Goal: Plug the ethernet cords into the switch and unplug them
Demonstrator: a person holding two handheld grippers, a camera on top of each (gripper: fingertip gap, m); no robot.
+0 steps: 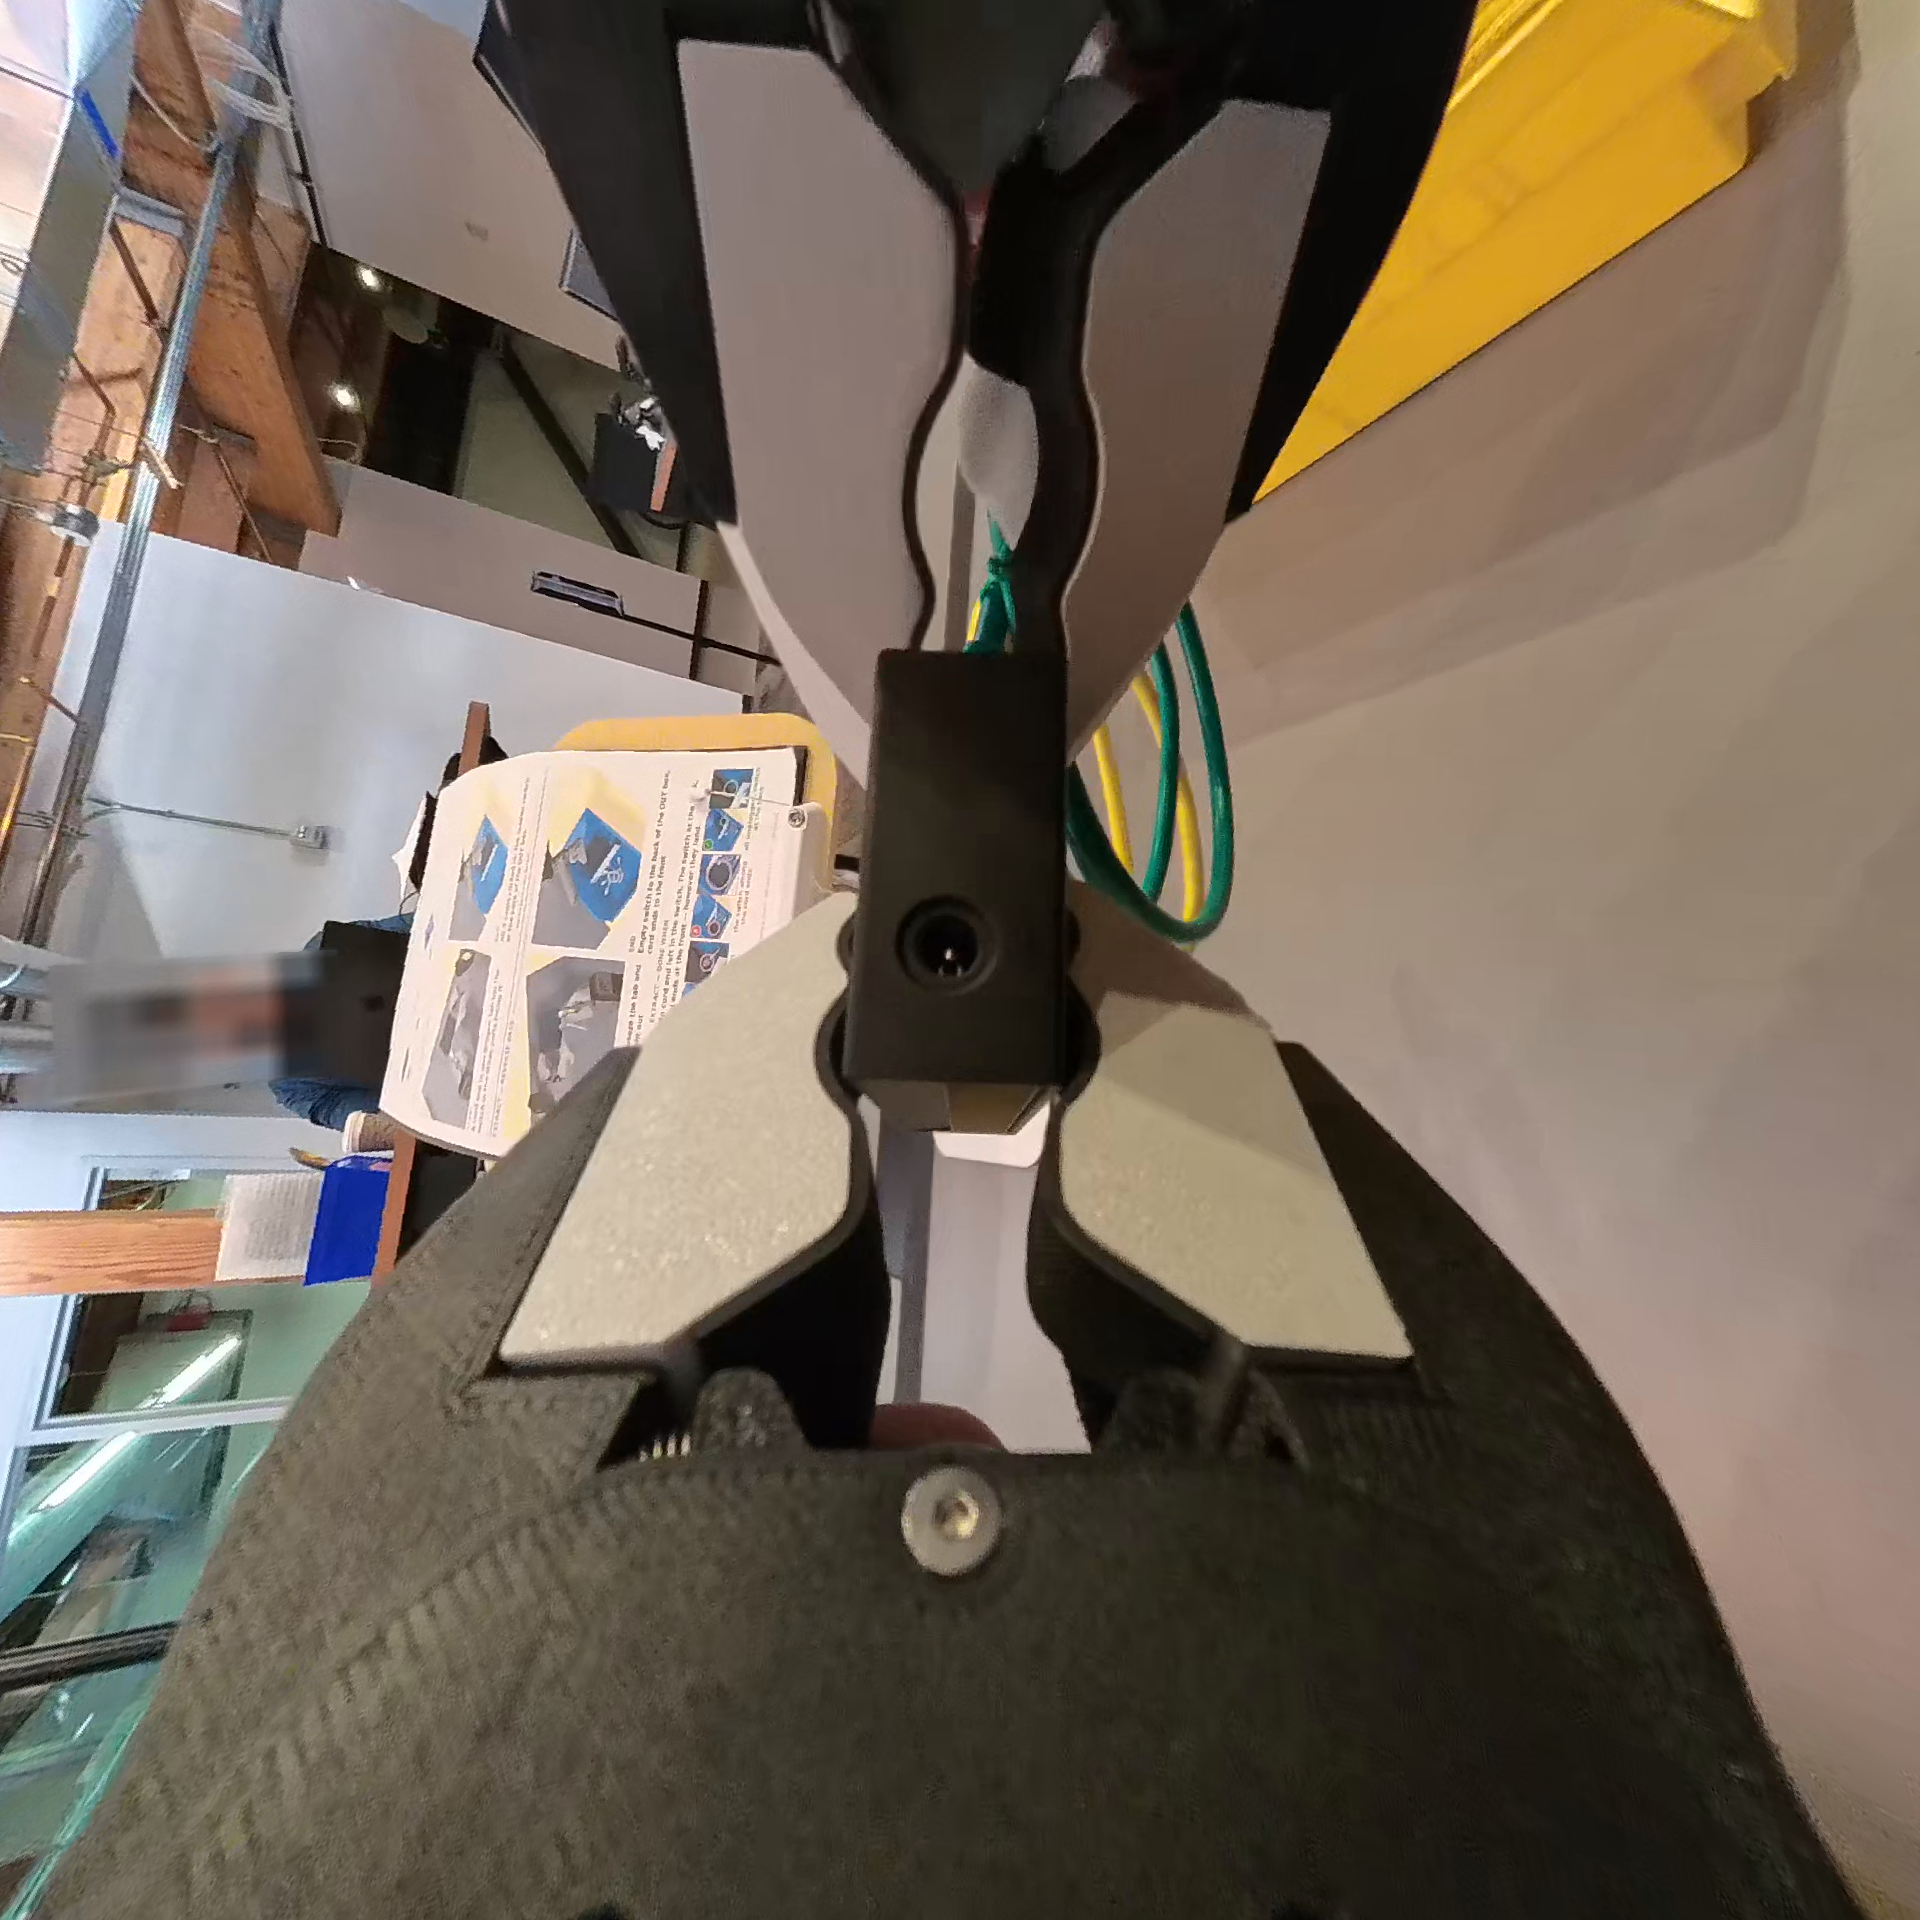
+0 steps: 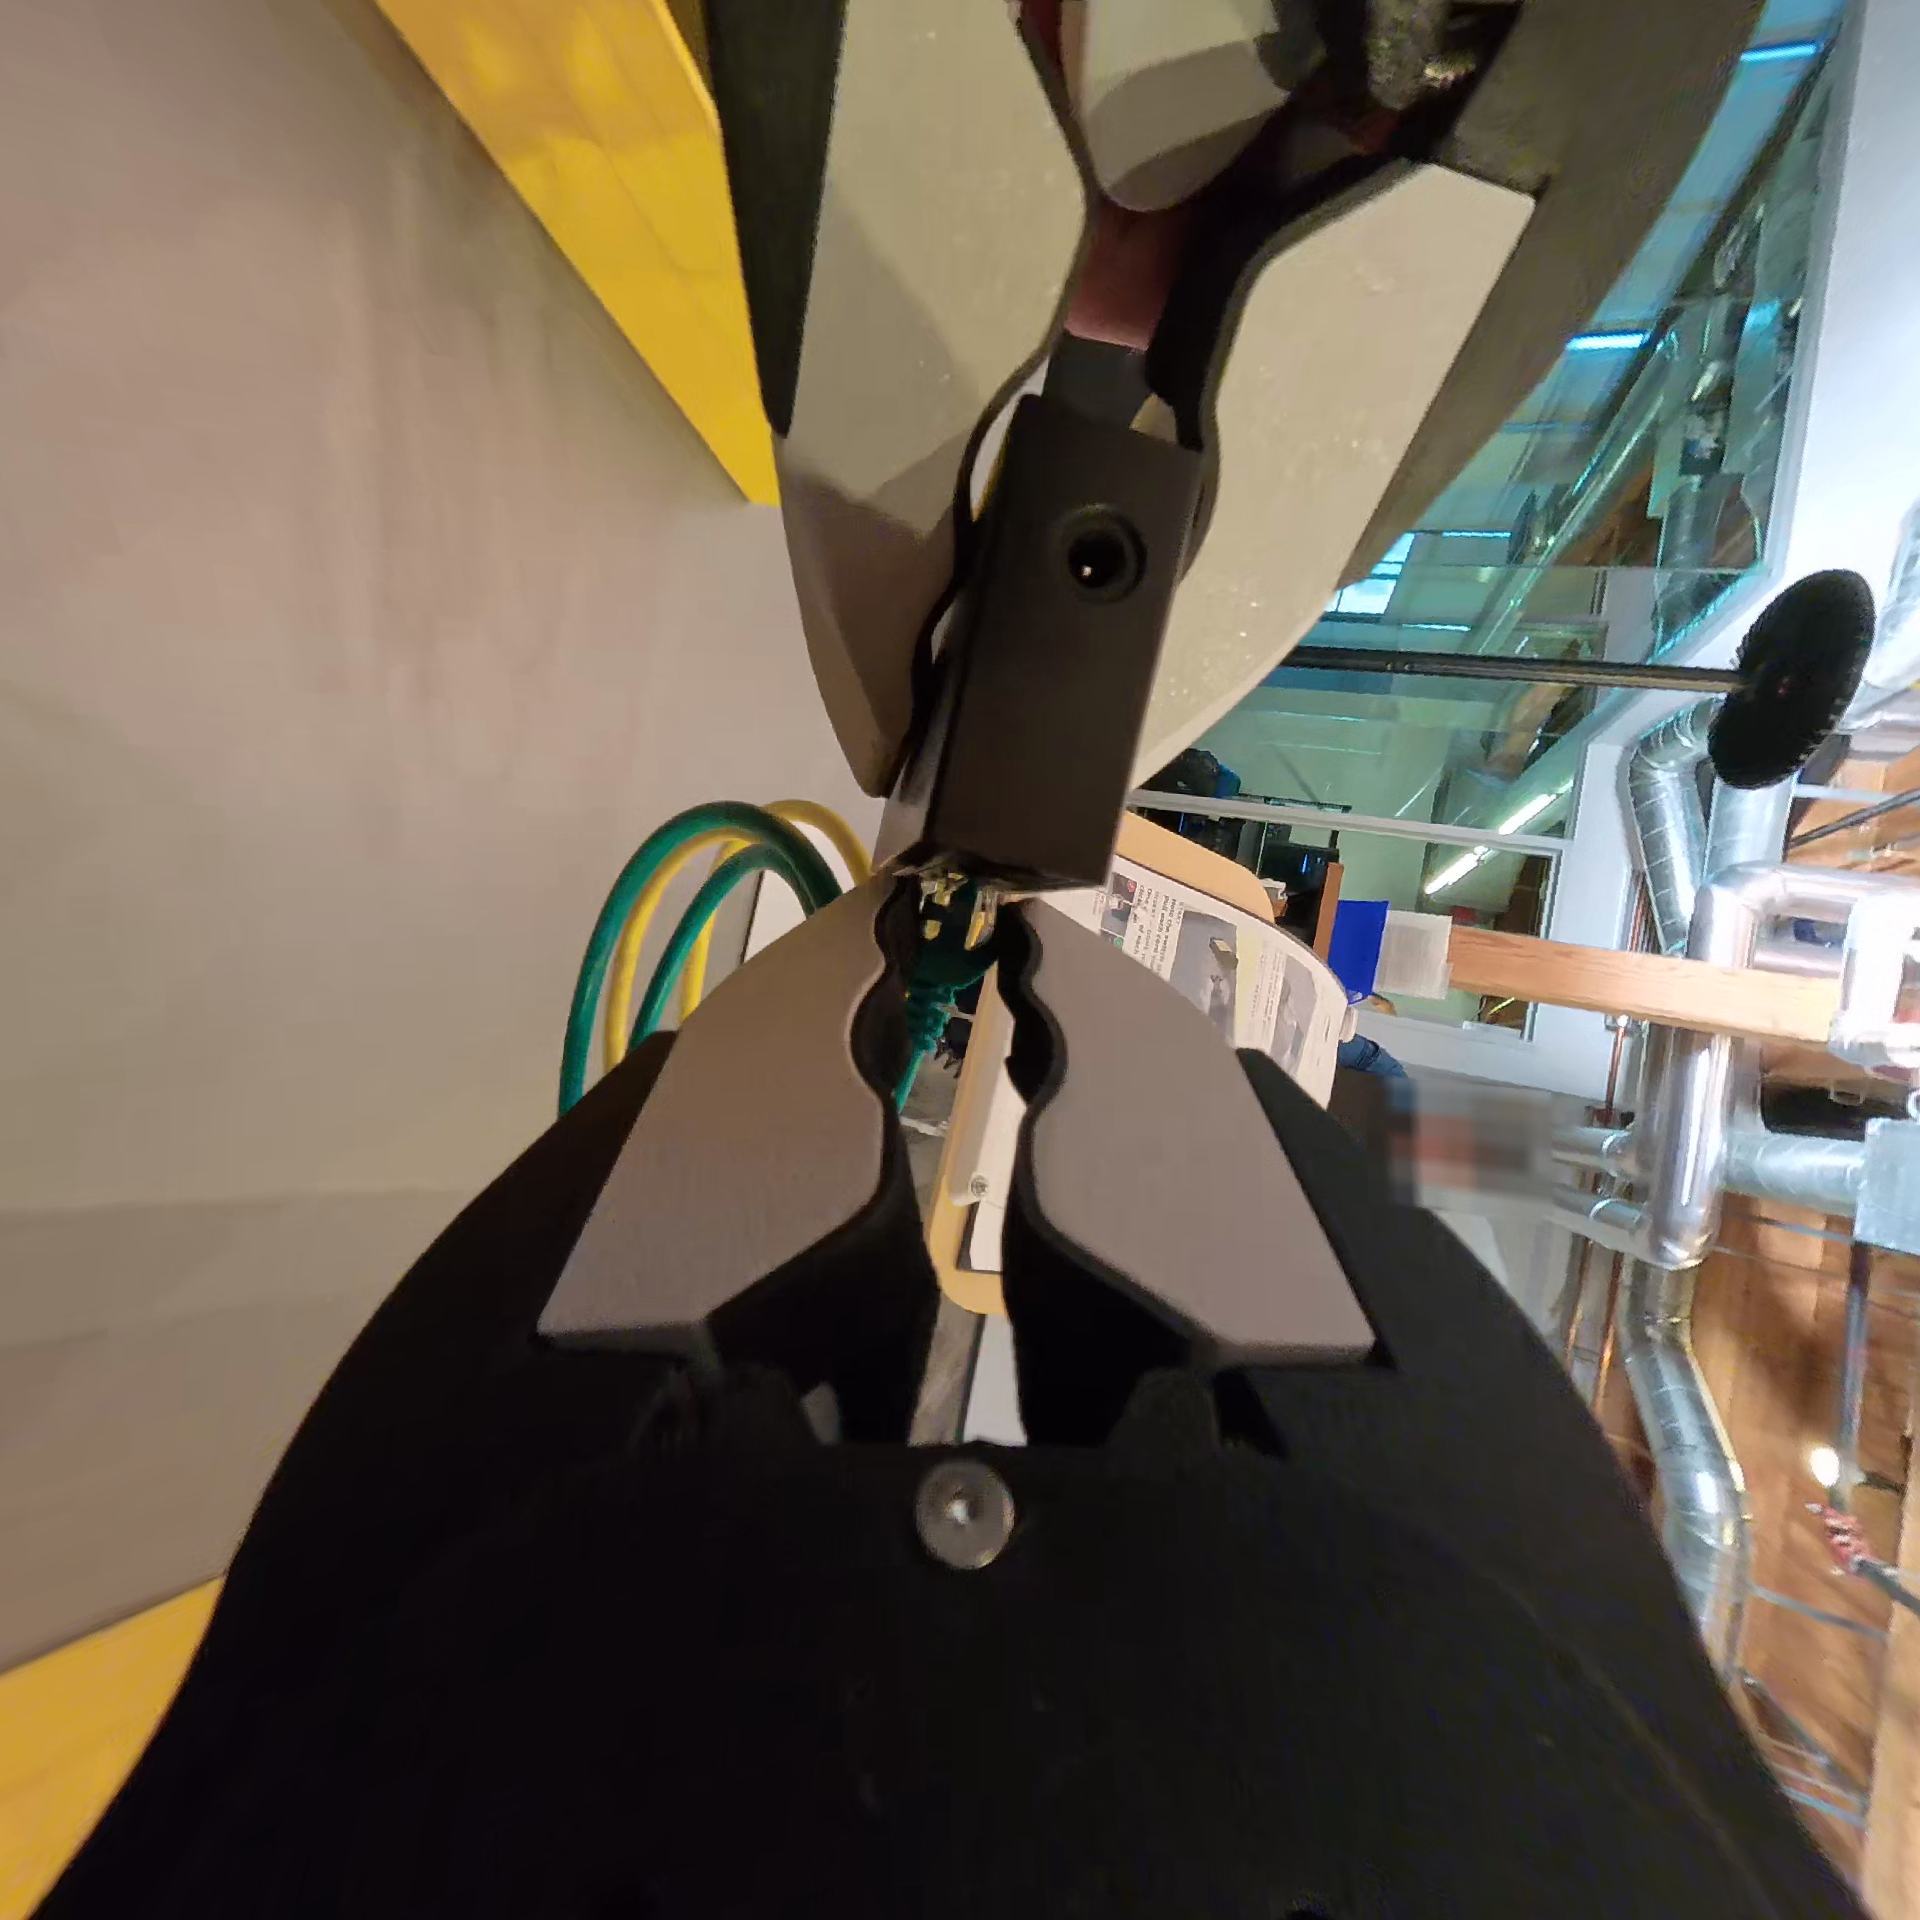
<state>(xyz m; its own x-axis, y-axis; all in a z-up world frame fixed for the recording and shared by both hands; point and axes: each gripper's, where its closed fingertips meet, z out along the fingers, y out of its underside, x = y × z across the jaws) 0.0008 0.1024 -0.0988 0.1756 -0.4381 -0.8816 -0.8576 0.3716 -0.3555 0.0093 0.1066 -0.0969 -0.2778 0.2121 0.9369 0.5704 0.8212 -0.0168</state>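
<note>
**Left wrist view.** One left gripper point(image 1: 956, 1023) is clenched on the lower end of the single black switch point(image 1: 966, 821), one grey finger on each side. The switch stands up from the fingertips, and the face towards the camera has one round socket point(image 1: 951, 940). The ports are turned away and can't be seen.

Just past the switch's far end, the right gripper point(image 1: 992, 634) comes in from the opposite side. Its wavy fingers are drawn close together, and the plug between them is mostly hidden.

To the right of it hang two cords, a green ethernet cord point(image 1: 1205, 748) and a yellow ethernet cord point(image 1: 1184, 831), looped over the grey tabletop point(image 1: 1558, 987). Their far ends are out of sight.

Beyond are one yellow bin point(image 1: 1507, 260), cut off by the frame, and, off to the left, one printed instruction sheet point(image 1: 582, 935).

**Right wrist view.** The right gripper's point(image 2: 951, 935) fingers are narrowed around the green cord's plug point(image 2: 940, 961), right at the near end of the switch point(image 2: 1049, 675). Whether the plug is seated in a port is hard to make out. A second, paler plug beside it is barely visible.

The green loops point(image 2: 597, 935) and the yellow loop point(image 2: 800, 808) bulge out to the left. The left gripper holds the switch from beyond.
</note>
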